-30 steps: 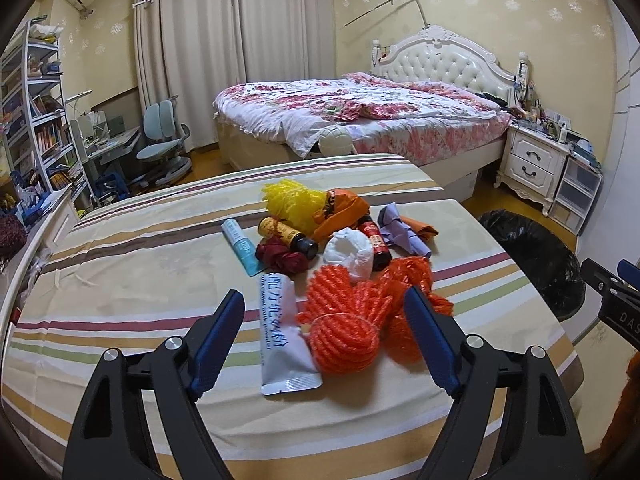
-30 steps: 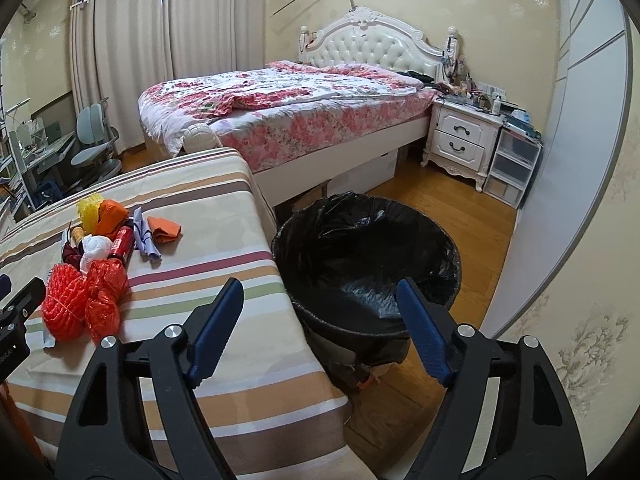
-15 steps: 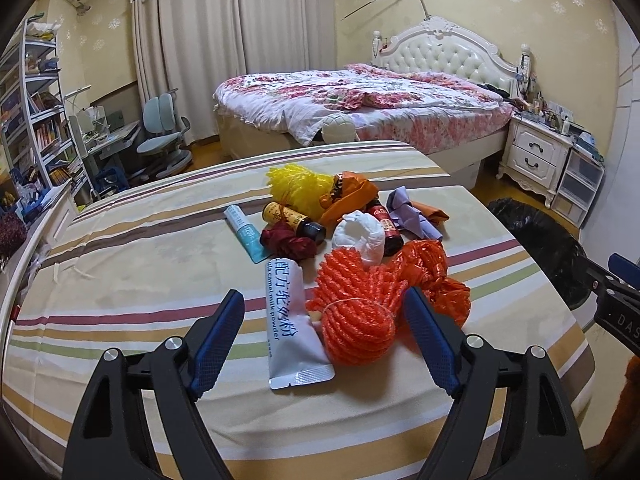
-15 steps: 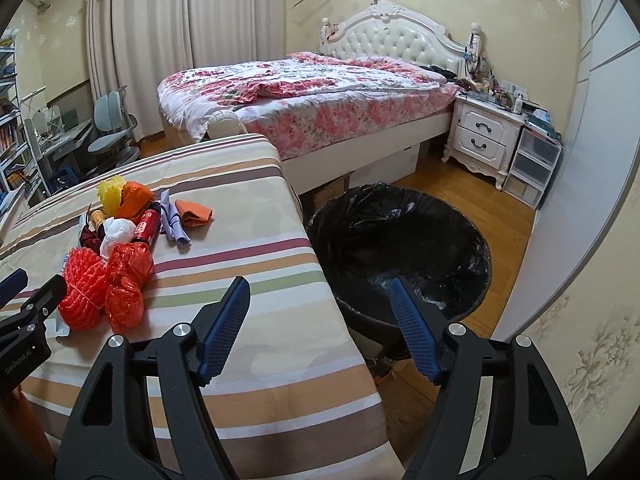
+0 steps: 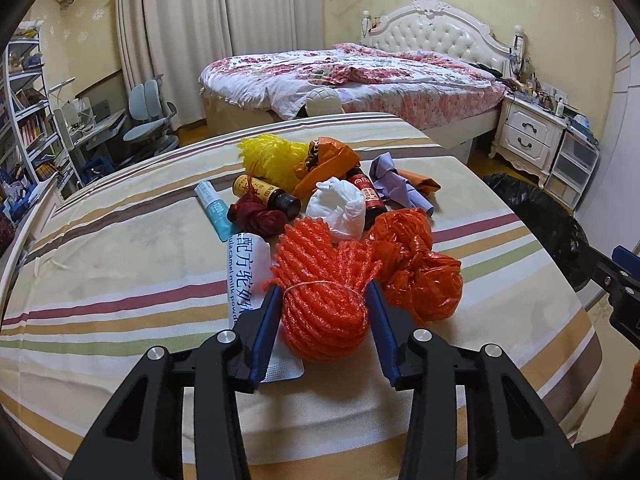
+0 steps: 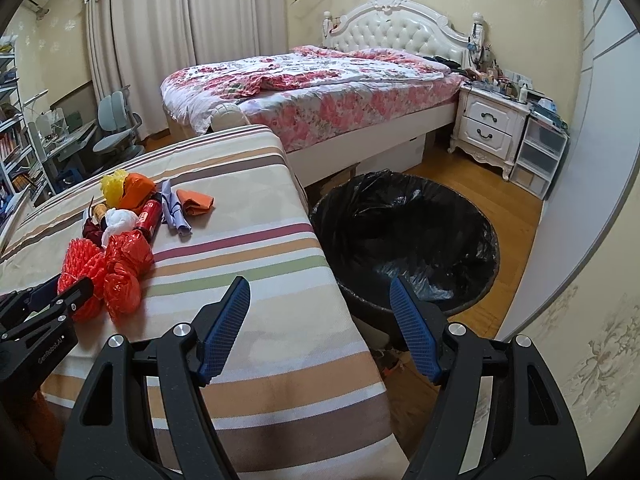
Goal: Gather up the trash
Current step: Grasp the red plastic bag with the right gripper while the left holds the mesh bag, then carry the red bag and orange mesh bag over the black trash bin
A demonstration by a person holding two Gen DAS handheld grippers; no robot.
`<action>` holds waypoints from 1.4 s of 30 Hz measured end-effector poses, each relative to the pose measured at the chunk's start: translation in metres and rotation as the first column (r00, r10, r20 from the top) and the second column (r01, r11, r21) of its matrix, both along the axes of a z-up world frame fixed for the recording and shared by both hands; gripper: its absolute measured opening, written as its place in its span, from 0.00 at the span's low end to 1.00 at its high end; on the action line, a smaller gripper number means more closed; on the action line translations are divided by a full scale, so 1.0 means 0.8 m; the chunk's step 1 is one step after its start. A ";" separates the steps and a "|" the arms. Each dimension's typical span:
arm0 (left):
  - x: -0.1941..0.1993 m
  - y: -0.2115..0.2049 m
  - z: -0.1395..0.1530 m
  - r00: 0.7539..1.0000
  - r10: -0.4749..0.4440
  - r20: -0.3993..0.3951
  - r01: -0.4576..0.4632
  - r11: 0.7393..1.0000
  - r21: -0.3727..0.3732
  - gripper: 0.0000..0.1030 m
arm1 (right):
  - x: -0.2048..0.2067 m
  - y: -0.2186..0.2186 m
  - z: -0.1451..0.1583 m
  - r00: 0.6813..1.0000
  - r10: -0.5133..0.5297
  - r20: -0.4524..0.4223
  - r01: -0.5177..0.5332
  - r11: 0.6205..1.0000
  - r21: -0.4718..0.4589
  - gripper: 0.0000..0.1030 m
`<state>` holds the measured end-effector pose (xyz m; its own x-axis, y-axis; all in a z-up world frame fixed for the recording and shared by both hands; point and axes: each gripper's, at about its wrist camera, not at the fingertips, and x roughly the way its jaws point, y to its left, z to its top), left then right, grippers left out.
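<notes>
A bedroom with pale yellow wallpaper (image 6: 520,8) patterned in small white motifs. Long cream curtains (image 5: 208,40) hang closed. A bed (image 6: 320,80) with a white tufted headboard carries a red floral quilt. Beside it stands a white nightstand (image 6: 490,128). The wooden floor (image 6: 516,208) is orange-brown. A bookshelf (image 5: 24,120) and grey-blue chair (image 5: 148,120) stand at the left.

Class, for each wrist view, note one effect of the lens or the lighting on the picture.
Left wrist view: fisheye bends the striped tablecloth edges, corners go black, and the orange foam net roll stays sharp between the left gripper fingers. Right wrist view: room light glints off the black bin liner; the right gripper looms large.
</notes>
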<state>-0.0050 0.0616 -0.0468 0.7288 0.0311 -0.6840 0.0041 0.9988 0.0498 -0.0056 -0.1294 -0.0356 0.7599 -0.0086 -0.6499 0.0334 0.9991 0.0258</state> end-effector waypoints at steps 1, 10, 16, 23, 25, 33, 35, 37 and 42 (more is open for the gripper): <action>-0.002 0.000 0.001 1.000 -0.004 0.006 0.004 1.000 0.000 0.41 | 0.000 0.001 0.000 1.000 0.002 0.000 -0.002 1.000 0.000 0.69; -0.018 0.014 0.022 0.998 0.013 0.054 -0.012 1.000 -0.022 0.40 | 0.001 0.027 0.006 0.999 0.051 0.003 -0.051 0.999 -0.010 0.69; -0.026 0.043 0.027 0.996 0.063 0.058 -0.062 0.998 -0.025 0.40 | 0.004 0.071 0.011 0.989 0.148 0.002 -0.148 0.989 0.002 0.69; -0.029 0.080 0.025 0.990 0.130 0.055 -0.129 0.991 -0.030 0.40 | 0.014 0.131 0.007 0.967 0.255 -0.015 -0.255 0.967 -0.007 0.69; -0.030 0.089 0.024 0.988 0.148 0.055 -0.146 0.989 -0.026 0.40 | 0.018 0.146 0.004 0.961 0.274 -0.024 -0.275 0.961 -0.014 0.69; -0.030 0.117 0.014 0.980 0.197 0.037 -0.196 0.980 -0.024 0.40 | 0.032 0.173 -0.010 0.949 0.307 -0.067 -0.309 0.951 -0.025 0.63; -0.029 0.120 0.013 0.979 0.201 0.037 -0.200 0.979 -0.025 0.40 | 0.034 0.175 -0.015 0.946 0.312 -0.083 -0.314 0.949 -0.017 0.61; -0.030 0.121 0.013 0.979 0.202 0.039 -0.201 0.979 -0.025 0.40 | 0.036 0.177 -0.018 0.943 0.319 -0.094 -0.321 0.947 -0.010 0.55; -0.030 0.121 0.012 0.980 0.197 0.040 -0.196 0.980 -0.025 0.40 | 0.038 0.177 -0.025 0.933 0.341 -0.119 -0.340 0.940 0.032 0.34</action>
